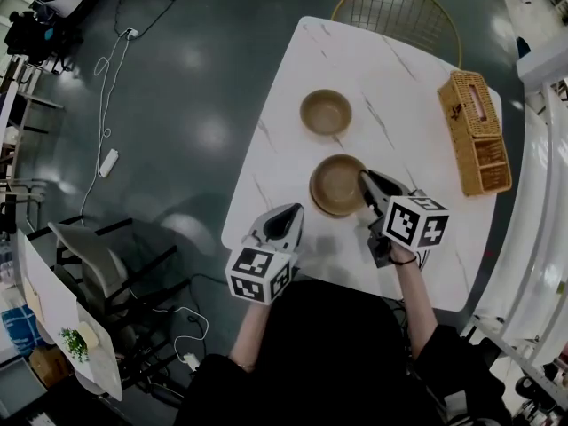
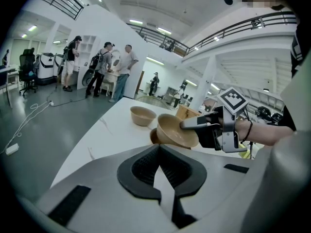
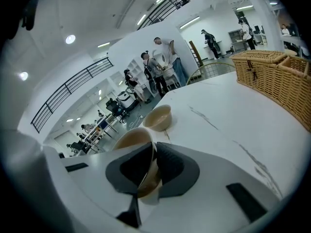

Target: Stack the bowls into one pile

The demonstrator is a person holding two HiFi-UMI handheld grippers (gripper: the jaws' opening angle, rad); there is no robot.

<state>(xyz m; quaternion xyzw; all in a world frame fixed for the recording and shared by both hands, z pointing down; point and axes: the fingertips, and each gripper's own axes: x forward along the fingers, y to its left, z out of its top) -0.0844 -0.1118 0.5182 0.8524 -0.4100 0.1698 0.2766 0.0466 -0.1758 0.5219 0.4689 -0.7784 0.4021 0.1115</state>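
Observation:
A tan bowl (image 1: 335, 185) hangs tilted over the white table (image 1: 417, 238), and my right gripper (image 1: 366, 181) is shut on its right rim. In the right gripper view the rim (image 3: 132, 137) runs between the pads of that gripper (image 3: 151, 148). From the left gripper view the held bowl (image 2: 174, 130) hovers just above a darker bowl (image 2: 153, 136) on the table. Another tan bowl (image 1: 325, 112) stands farther back, apart from these. My left gripper (image 1: 291, 211) is shut and empty near the table's front left edge, and its closed tips (image 2: 157, 148) point toward the bowls.
A wicker basket (image 1: 476, 133) lies along the table's right side. A wire chair (image 1: 399, 9) stands behind the far edge. Cables and a power strip (image 1: 107, 162) lie on the dark floor to the left. Several people stand far off in the room.

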